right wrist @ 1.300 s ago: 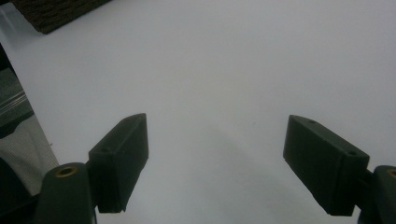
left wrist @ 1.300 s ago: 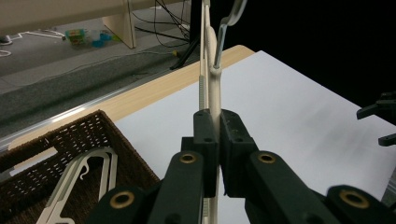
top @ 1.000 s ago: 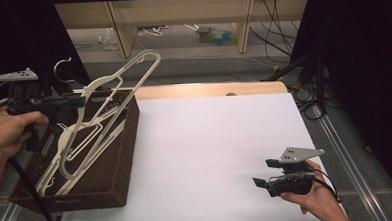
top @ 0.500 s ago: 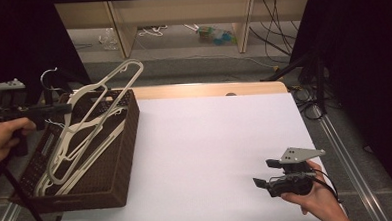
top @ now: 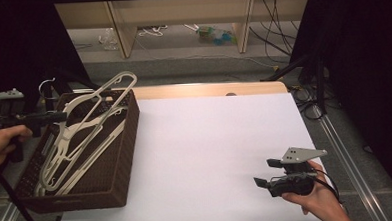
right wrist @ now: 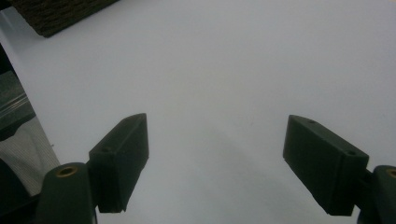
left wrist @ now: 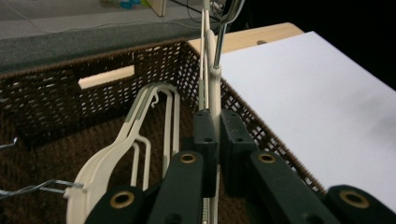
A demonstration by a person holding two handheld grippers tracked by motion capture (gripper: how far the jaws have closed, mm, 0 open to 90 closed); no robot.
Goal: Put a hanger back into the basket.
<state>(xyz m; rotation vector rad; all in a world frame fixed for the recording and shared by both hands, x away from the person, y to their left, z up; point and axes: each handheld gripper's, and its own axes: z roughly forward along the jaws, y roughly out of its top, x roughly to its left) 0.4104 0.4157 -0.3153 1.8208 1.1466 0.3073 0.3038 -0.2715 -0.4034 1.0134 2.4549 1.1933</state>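
Left gripper view: fingers [left wrist: 232,140] pinching a cream hanger [left wrist: 214,88] over the basket [left wrist: 261,135]; right gripper [right wrist: 217,163] fingers spread wide, empty.

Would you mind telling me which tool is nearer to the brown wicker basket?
Left. The left tool is over the basket, clamped on a cream hanger. The right tool rests open on the white table, well apart from it.

The high view is looking forward and down over the white table [top: 210,150] from the person's side. The left gripper view is looking close along its jaws into the wicker basket [left wrist: 93,93], also sitting at the high view's left [top: 121,159]. The right gripper view is facing the tabletop [right wrist: 233,60] closely, catching the basket's corner [right wrist: 56,14].
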